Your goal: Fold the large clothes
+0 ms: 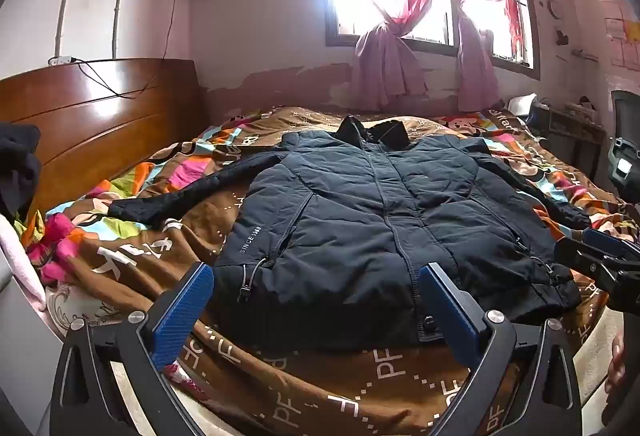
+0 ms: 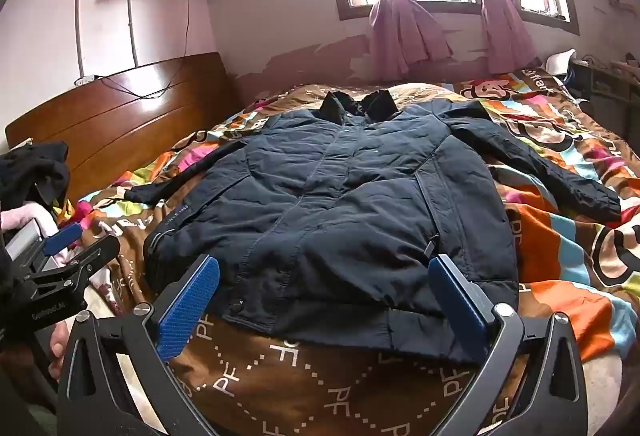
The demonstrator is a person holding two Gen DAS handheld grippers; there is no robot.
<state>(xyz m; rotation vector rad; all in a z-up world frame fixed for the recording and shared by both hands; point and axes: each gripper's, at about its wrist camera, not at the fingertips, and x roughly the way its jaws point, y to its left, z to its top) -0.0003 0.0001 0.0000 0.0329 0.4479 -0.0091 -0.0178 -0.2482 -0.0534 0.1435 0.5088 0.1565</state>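
Well—quilted navy jacket [image 1: 372, 220] lies flat on patterned bedspread [image 2: 304, 380]; both grippers [image 1: 316, 300] [image 2: 324, 294] released—empty.

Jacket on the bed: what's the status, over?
Left gripper and right gripper open, empty, short of the hem. Jacket flat, front up, sleeves spread, unfolded. Nothing on it.

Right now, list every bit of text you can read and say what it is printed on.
"SINCE 198": jacket, near its hem; a last digit may be hidden.
"PF": repeated across the brown bedspread.
Larger white letters on the bedspread: cut off by folds, unreadable.
Label on the left tongs: too blurred.
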